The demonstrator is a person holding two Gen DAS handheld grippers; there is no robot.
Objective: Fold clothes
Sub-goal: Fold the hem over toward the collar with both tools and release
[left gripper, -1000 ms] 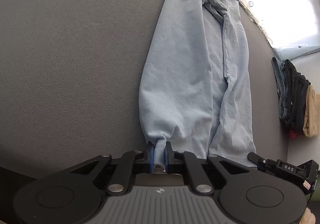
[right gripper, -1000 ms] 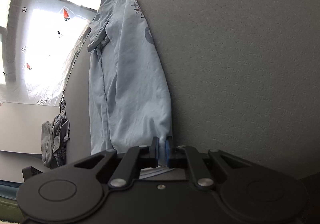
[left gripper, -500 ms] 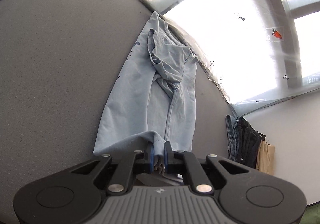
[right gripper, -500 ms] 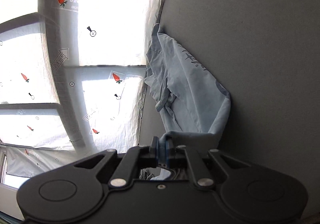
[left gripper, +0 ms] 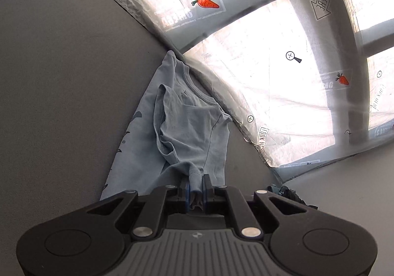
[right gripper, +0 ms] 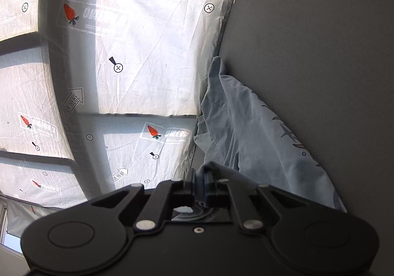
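Both your left gripper (left gripper: 196, 188) and right gripper (right gripper: 202, 183) have jaws pinching the shirt (left gripper: 187, 128) hem; its length runs ahead toward the collar.

We're looking across a gray textured table (left gripper: 61, 79) toward a big window (left gripper: 283, 93), bright daylight pouring through. A wrinkled plastic film (right gripper: 138, 37) covers the panes, printed with orange carrots (left gripper: 205, 2) and arrows. A gray window frame (right gripper: 61, 59) crosses it, with pale wall (left gripper: 357, 177) below.
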